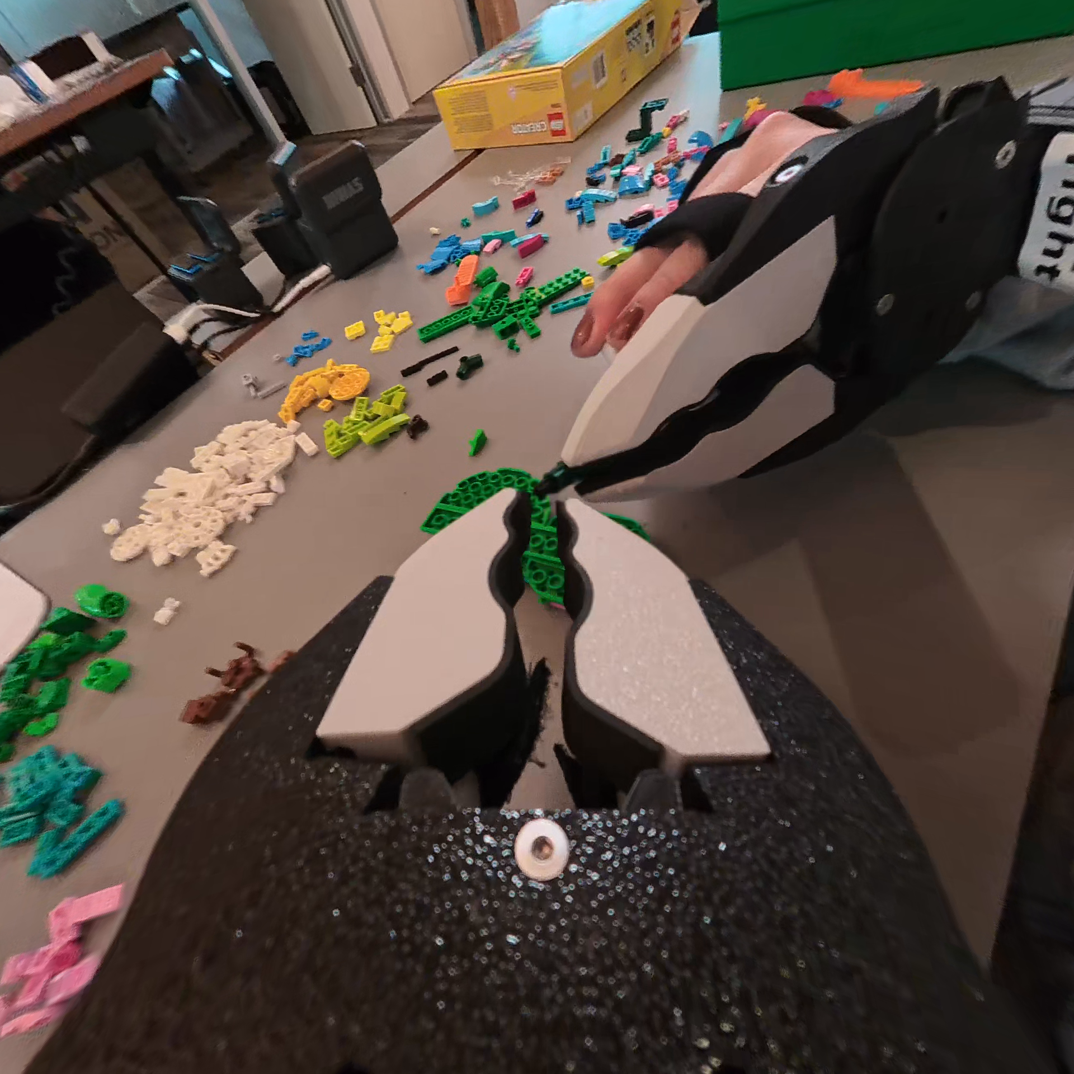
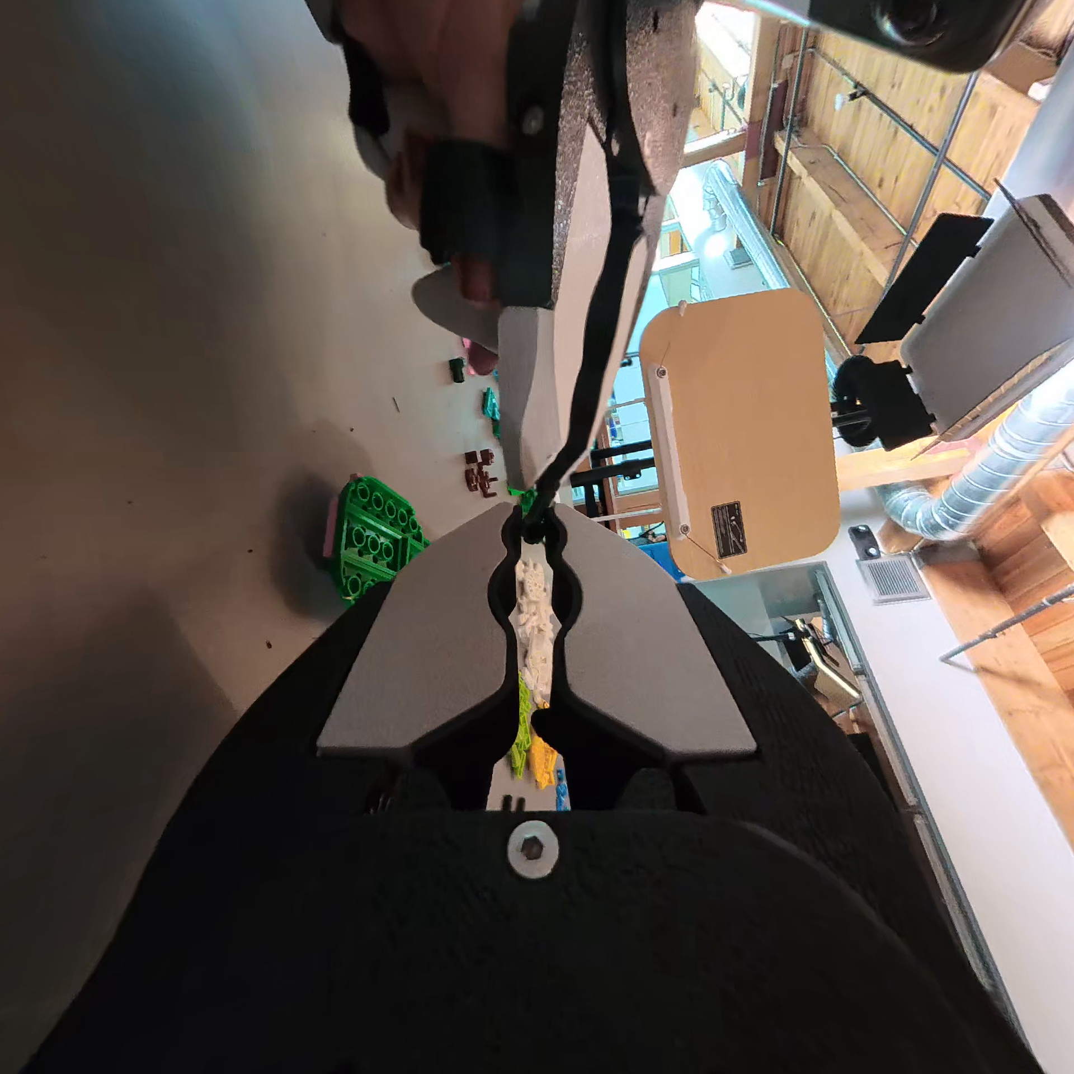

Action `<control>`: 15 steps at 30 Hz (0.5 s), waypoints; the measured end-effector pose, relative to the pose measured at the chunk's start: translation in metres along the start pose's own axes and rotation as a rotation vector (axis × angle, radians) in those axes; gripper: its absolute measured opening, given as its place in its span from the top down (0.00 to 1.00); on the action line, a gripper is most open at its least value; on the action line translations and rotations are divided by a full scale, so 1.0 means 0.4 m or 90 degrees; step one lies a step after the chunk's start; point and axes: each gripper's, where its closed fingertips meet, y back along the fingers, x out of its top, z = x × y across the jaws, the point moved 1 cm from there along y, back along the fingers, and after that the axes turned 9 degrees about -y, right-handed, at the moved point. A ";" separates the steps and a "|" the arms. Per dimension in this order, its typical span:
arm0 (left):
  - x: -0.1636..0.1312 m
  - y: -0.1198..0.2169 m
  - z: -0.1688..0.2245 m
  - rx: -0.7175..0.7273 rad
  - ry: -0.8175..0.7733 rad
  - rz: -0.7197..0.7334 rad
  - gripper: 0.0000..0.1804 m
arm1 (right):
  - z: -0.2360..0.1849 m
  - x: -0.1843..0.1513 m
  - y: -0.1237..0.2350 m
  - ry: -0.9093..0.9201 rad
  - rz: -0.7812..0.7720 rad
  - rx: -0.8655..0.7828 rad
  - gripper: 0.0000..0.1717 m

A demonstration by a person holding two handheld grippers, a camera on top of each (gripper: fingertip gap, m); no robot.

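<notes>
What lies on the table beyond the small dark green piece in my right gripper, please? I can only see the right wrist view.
Observer: A yellow cardboard box lies at the far end of the grey table.
Operator: Thank you. Is anything in front of that box?
Observer: Yes, a loose scatter of blue, teal and pink plastic bricks.
Operator: And what is near the left gripper?
Observer: A pile of pink plastic bricks lies on the table to the left of the left gripper.
</notes>
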 end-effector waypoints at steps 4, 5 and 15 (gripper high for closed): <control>0.023 -0.001 0.021 -0.086 0.135 0.071 0.90 | 0.035 0.001 -0.001 -0.024 -0.003 -0.058 0.97; 0.038 0.004 0.024 -0.112 0.177 0.105 0.89 | 0.042 0.005 0.000 -0.028 0.002 -0.072 0.96; 0.047 0.012 -0.007 -0.120 0.291 0.182 0.95 | 0.045 0.029 0.005 -0.028 0.030 -0.086 0.96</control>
